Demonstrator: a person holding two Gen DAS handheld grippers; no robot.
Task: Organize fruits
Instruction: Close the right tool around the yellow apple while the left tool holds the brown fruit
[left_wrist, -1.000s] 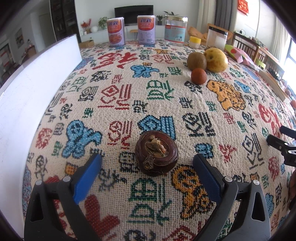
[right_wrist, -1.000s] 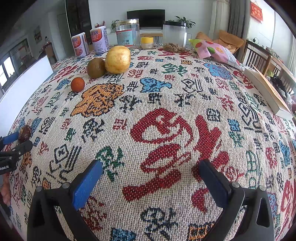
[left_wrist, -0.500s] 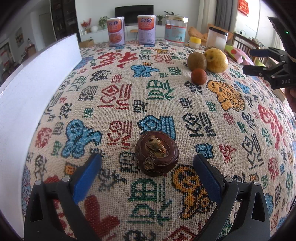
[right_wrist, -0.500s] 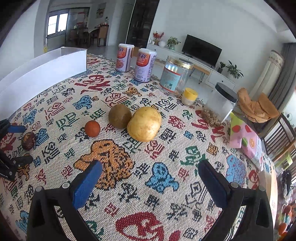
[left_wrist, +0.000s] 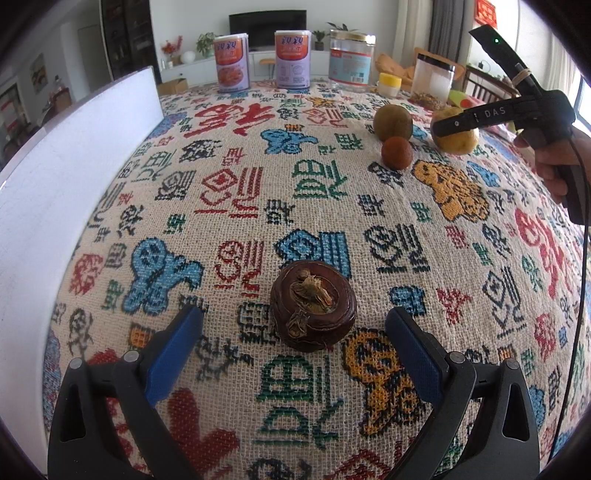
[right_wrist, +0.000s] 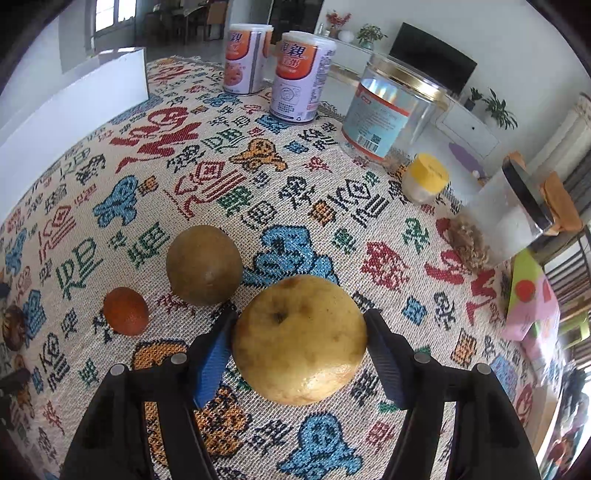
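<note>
Right wrist view looks down on the right gripper, whose jaws are closing around a large yellow fruit; both blue pads sit at the fruit's flanks and appear to touch its skin, the fruit resting on the patterned tablecloth. Just beyond it on the left lies a round brown-green fruit, close to the yellow one, and left of that a small orange fruit sits apart from both. Farther back stand two labelled cans, a clear jar with a gold lid, a small yellow-capped pot and a clear canister with a black lid. From the left wrist view, the left gripper has its jaws spread wide, its pads well clear on either side of a dark brown, dried-looking fruit that lies on the cloth between and just ahead of them, touched by neither. A white board stands along the table's left edge. At the upper right a person's hand holds the right gripper over the yellow fruit.
</note>
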